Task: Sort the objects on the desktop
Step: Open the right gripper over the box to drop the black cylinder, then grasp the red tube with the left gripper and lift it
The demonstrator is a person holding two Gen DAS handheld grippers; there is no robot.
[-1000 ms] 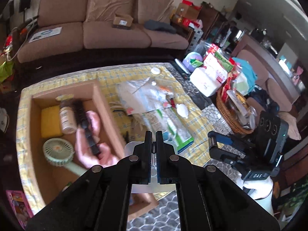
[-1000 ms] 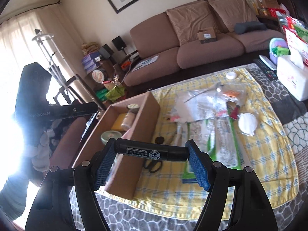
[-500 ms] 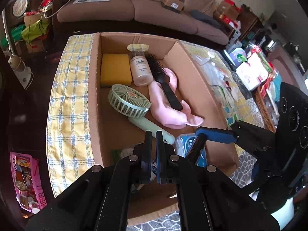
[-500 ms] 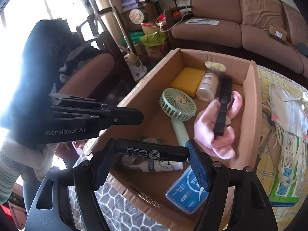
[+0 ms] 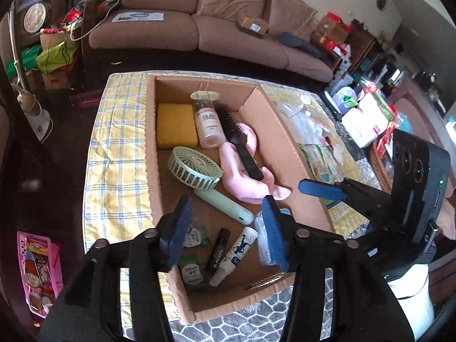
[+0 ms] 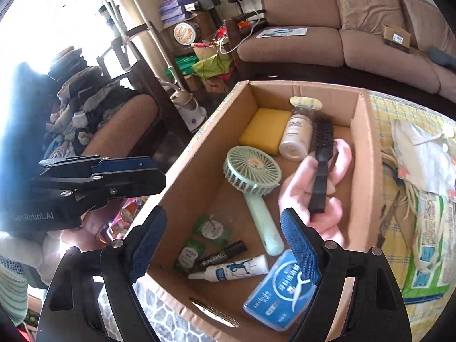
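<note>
An open cardboard box point(image 5: 151, 148) holds a green hand fan point(image 5: 196, 168), a black hairbrush point(image 5: 239, 142) on a pink cloth point(image 5: 242, 182), a yellow sponge point(image 5: 175, 125) and a cream bottle point(image 5: 209, 125). My left gripper point(image 5: 225, 230) hangs over the box's near end, its jaws opening with nothing pressed between them. My right gripper point(image 6: 223, 245) hovers there too, jaws opening and empty. Below them lie a black tube point(image 6: 223, 253), a white tube point(image 6: 236, 268), green sachets point(image 6: 189, 253) and a blue case point(image 6: 279, 293). A clear plastic piece point(image 5: 260, 236) shows beside the left gripper's right pad.
The box stands on a yellow checked cloth point(image 5: 119, 142). Plastic packets and bags point(image 6: 427, 199) lie on the cloth to the box's right. A wicker basket point(image 5: 379, 162) sits past them. A brown sofa point(image 5: 199, 28) runs behind the table, and a pink basket point(image 5: 37, 270) is on the floor at left.
Both grippers swung from the cluttered cloth to over the box. The right one let go of the black tube, which now lies in the box. The left one went from shut to open.
</note>
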